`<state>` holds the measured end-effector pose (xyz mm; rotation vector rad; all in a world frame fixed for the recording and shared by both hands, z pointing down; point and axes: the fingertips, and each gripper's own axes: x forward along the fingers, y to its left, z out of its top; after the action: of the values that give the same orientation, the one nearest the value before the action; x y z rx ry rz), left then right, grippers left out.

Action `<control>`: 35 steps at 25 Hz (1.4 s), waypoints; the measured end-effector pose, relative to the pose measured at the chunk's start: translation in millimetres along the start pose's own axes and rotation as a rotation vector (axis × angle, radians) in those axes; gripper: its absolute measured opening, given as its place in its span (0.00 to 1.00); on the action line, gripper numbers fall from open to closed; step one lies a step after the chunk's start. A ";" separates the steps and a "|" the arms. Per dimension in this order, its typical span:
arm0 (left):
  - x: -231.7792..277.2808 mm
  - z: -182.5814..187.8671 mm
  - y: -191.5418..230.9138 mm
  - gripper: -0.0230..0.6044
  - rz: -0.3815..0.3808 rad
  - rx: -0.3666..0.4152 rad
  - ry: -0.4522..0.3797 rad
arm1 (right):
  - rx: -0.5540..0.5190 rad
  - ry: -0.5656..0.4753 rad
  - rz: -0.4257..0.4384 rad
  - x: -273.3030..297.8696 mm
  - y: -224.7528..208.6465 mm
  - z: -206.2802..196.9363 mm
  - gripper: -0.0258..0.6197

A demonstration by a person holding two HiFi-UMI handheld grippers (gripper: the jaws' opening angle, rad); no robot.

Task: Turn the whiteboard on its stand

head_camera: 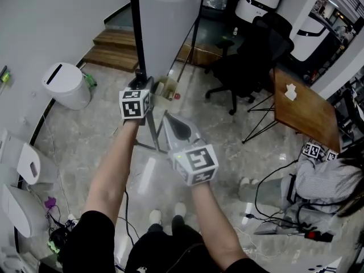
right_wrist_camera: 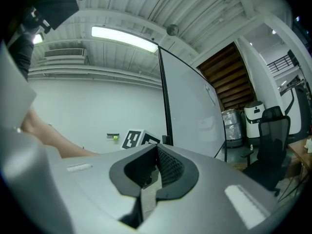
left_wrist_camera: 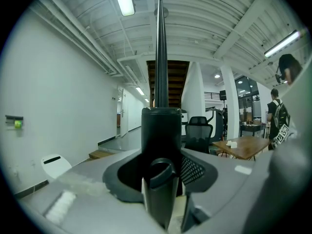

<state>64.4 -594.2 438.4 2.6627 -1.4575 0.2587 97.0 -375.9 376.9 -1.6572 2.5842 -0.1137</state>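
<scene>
The whiteboard stands upright on its stand, straight ahead of your left tool. That tool's jaws are clamped on the board's black side frame. Your right tool sits just behind and to the right of it, jaws together on nothing, near the board's face.

You look to be in the turning step, with the grip made and the swing to carry through. Next, walk that edge round the stand's upright in an arc and keep the clamp firm. The right tool is free to press on the face and help.

Left of the left tool there is open floor before the white bin. Beyond the board lie wooden steps. Right of the right tool an office chair and a wooden desk stand near, so the far edge may sweep close to them.
</scene>
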 end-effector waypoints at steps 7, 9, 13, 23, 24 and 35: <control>-30.9 -10.5 -2.8 0.33 -0.007 -0.001 0.004 | -0.010 -0.009 -0.009 -15.0 15.5 -0.9 0.05; -40.7 -13.4 -3.7 0.33 -0.011 0.000 0.001 | -0.014 -0.010 -0.009 -17.6 22.2 -0.7 0.05; -63.0 -18.0 -1.9 0.33 -0.012 0.000 -0.004 | -0.029 -0.013 -0.010 -23.6 34.9 -1.0 0.05; -121.7 -31.6 -1.5 0.33 -0.019 0.002 0.011 | -0.041 -0.014 -0.018 -47.3 67.3 -1.4 0.05; -128.3 -32.7 -2.7 0.33 -0.021 0.003 0.011 | -0.041 -0.011 -0.014 -49.5 72.0 -1.8 0.05; -193.1 -44.3 -8.4 0.33 -0.025 0.009 -0.017 | -0.038 -0.009 0.045 -66.7 119.5 -10.8 0.05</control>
<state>-35.3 -422.9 444.5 2.6946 -1.4302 0.2417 15.7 -265.3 376.9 -1.6068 2.6307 -0.0546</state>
